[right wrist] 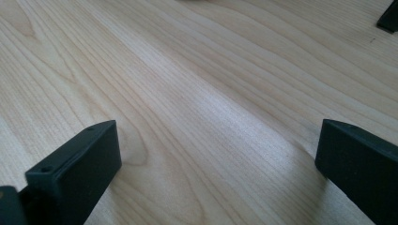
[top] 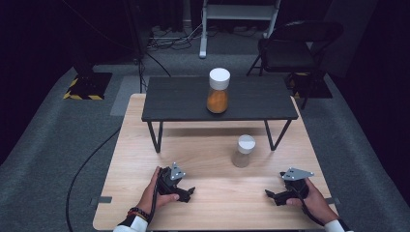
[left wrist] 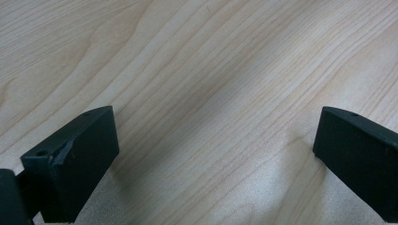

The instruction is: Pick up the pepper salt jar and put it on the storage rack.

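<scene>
A large jar (top: 218, 91) with a white lid and orange-brown contents stands on the small black table (top: 179, 104). A smaller white-lidded jar (top: 243, 151) with pale contents stands on the wooden table (top: 208, 193) in front of it. My left gripper (top: 190, 192) rests near the table's front left, held by a hand and pointing right. My right gripper (top: 269, 195) rests at the front right, pointing left. In the left gripper view the left gripper (left wrist: 213, 140) is open over bare wood. In the right gripper view the right gripper (right wrist: 218, 150) is open over bare wood too.
The black table's legs (top: 155, 137) stand on the wooden table's far half. A black folding chair (top: 290, 46) sits at the back right. A cable (top: 84, 164) runs across the grey carpet on the left. A hazard-striped base (top: 87, 87) lies at the back left.
</scene>
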The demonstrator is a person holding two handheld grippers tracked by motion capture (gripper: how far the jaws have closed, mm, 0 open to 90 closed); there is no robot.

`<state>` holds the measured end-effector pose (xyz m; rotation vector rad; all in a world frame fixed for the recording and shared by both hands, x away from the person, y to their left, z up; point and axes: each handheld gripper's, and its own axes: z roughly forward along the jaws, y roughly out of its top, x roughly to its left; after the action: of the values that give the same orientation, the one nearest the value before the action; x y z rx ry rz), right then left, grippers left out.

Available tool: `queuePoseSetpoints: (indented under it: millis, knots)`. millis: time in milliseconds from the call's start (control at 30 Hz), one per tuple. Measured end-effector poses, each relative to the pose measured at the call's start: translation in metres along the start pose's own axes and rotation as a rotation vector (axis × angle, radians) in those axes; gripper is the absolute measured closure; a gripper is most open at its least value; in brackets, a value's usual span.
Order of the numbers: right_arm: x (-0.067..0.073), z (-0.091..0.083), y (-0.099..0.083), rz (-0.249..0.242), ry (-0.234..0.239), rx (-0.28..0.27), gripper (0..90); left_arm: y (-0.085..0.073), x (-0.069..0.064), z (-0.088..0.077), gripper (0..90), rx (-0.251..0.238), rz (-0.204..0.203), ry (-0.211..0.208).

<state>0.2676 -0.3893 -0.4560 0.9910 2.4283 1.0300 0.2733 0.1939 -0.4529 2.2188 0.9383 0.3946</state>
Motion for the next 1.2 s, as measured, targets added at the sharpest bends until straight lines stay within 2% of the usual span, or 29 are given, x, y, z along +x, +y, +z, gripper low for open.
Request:
queuePoseSetpoints:
  millis: [300,500,600,800,900,1033,1200]
  knots:
    - [0.004,-0.003,0.004,-0.029,0.0,-0.001,1.3,0.0,0.0,0.0,0.4,0.001,0.001,-0.001]
    - [0.008,-0.008,0.008,-0.034,-0.014,-0.033,1.3,0.0,0.0,0.0,0.4,0.0,-0.001,0.002]
    - [0.007,-0.01,0.011,-0.018,-0.015,-0.05,1.3,0.0,-0.001,0.0,0.4,0.0,-0.002,0.002]
    - [0.009,-0.016,0.018,-0.03,-0.025,-0.087,1.3,0.0,-0.001,0.0,0.4,0.0,-0.002,0.002]
    - [0.008,-0.02,0.023,-0.035,-0.01,-0.109,1.3,0.0,-0.001,0.0,0.4,0.0,-0.002,0.002]
    - [0.003,-0.024,0.025,-0.004,0.006,-0.16,1.4,0.0,-0.001,0.0,0.4,0.0,-0.002,0.002]
    - [0.003,-0.023,0.035,-0.007,0.015,-0.173,1.3,0.0,-0.001,0.0,0.4,0.0,-0.002,0.002]
